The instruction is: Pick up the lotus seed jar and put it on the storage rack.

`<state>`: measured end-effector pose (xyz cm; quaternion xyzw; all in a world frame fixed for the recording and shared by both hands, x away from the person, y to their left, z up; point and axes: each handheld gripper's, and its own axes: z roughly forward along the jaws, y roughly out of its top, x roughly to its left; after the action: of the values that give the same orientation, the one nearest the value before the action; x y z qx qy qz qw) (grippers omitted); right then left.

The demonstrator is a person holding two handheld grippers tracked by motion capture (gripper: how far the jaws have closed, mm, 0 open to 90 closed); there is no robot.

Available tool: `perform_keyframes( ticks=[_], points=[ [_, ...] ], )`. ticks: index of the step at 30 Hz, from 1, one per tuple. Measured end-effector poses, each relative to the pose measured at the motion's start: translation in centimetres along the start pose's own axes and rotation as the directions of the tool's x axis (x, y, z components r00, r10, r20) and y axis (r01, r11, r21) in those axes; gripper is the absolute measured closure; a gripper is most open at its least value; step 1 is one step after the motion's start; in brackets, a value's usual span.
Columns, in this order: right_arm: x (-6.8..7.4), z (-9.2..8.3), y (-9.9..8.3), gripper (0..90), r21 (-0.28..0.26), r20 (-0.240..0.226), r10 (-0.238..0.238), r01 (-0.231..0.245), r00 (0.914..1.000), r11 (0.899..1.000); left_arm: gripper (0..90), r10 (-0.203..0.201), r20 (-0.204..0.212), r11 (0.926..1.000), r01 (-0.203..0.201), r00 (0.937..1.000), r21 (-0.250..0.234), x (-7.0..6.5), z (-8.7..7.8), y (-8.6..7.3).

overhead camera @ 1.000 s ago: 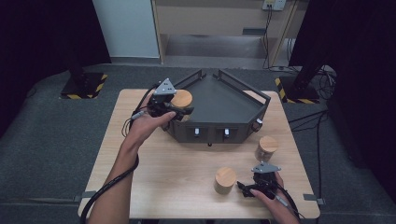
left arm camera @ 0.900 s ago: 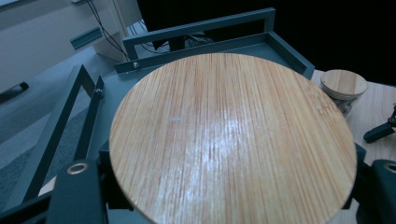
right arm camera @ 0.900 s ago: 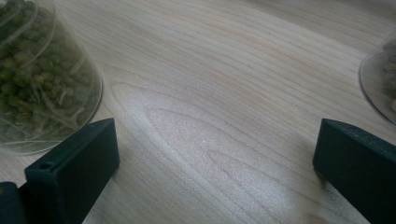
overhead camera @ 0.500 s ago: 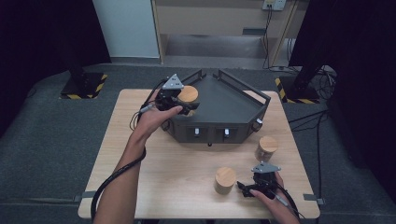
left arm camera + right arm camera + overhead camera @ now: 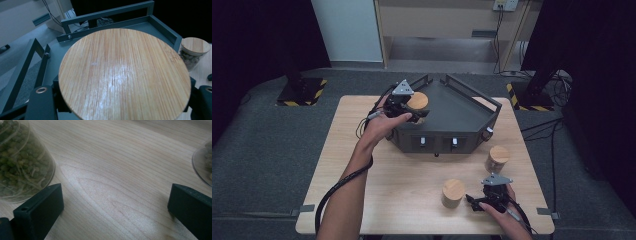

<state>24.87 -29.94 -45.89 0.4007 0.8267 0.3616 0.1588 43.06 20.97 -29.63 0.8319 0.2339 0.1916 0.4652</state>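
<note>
Jar (image 5: pixel 417 101) moved tray-ward, in L tongs (image 5: pixel 414 116).

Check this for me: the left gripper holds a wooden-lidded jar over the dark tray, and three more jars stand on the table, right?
Not quite. Two jars stand on the table, not three: one beside the right gripper, another nearer the dark tray, as the high view shows. The left gripper does hold a wooden-lidded jar over the tray.

Left gripper (image 5: pixel 413 111) fingers clamped, arm outstretched; right gripper (image 5: pixel 478 202) fingers apart.
</note>
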Motion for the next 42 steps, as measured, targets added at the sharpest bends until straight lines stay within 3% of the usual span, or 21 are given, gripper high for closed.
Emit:
perform_keyframes(
  ticks=[8, 24, 42],
  points=[
    [0.0, 0.0, 0.0, 0.3, 0.000, 0.000, 0.000, 0.000, 1.0000, 1.000, 24.5, 0.006, -0.003, 0.9998, -0.006, 1.0000, 0.017, 0.1, 0.5, 0.2],
    [0.0, 0.0, 0.0, 0.3, 0.000, -0.001, 0.001, -0.001, 1.0000, 1.000, 24.5, -0.033, -0.007, 0.9986, 0.033, 0.9994, 0.041, 0.5, 1.4, -1.4],
    [0.0, 0.0, 0.0, 0.3, 0.000, -0.001, 0.002, -0.002, 1.0000, 1.000, 24.5, -0.067, -0.011, 0.9958, 0.067, 0.9977, 0.062, 0.7, 1.9, -2.0]
  ],
)
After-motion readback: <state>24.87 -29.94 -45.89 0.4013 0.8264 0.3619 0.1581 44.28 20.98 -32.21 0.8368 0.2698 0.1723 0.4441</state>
